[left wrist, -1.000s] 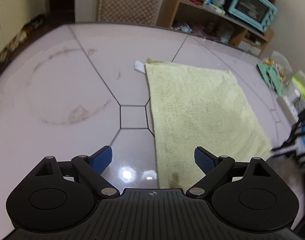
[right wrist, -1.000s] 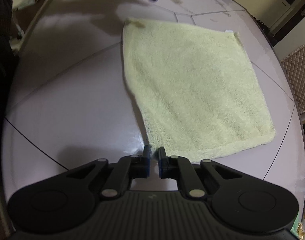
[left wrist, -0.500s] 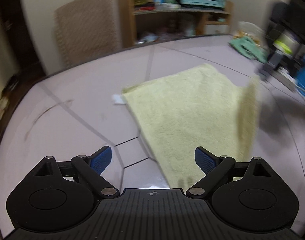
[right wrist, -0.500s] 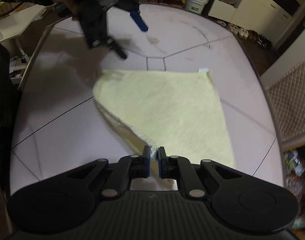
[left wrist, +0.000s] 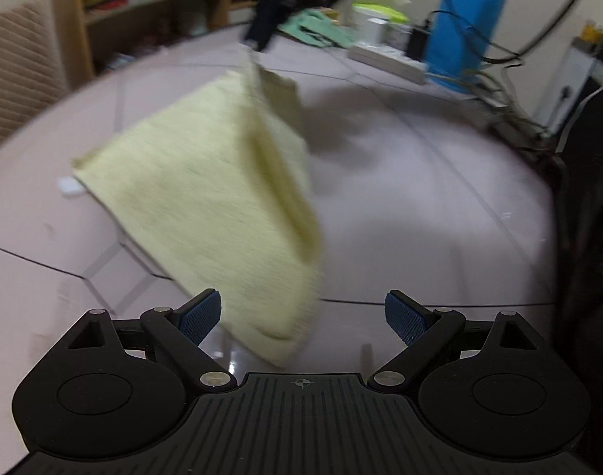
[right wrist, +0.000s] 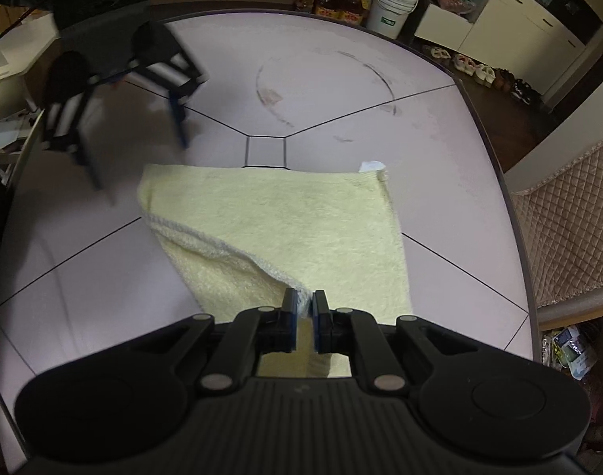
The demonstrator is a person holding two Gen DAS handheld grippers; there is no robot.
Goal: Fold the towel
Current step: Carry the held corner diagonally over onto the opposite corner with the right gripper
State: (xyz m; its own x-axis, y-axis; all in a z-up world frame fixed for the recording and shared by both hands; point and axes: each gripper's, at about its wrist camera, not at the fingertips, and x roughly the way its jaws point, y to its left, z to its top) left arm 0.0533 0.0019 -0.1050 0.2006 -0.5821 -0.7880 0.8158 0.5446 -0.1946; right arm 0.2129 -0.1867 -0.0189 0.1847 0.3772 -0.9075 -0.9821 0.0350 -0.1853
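Note:
A pale yellow towel (right wrist: pixel 293 213) lies on the pinkish table (right wrist: pixel 341 91) with one corner lifted. My right gripper (right wrist: pixel 304 308) is shut on that corner and holds it up, so one edge drapes down toward the far corner. In the left wrist view the towel (left wrist: pixel 190 182) hangs as a raised sheet from the right gripper (left wrist: pixel 262 35) at the top. My left gripper (left wrist: pixel 303 314) is open and empty, just above the towel's near corner. It also shows in the right wrist view (right wrist: pixel 143 118), blurred, at the far left.
A white tag (right wrist: pixel 370 166) sticks out at the towel's far right corner. A blue box (left wrist: pixel 467 19), cables and clutter sit at the table's far side. A quilted chair (right wrist: pixel 570 237) stands beyond the right edge. Bottles and a bucket (right wrist: pixel 392 8) stand on the floor.
My right gripper has lifted its towel corner up and over the towel. My left gripper has swung round toward the towel's near corner, still open.

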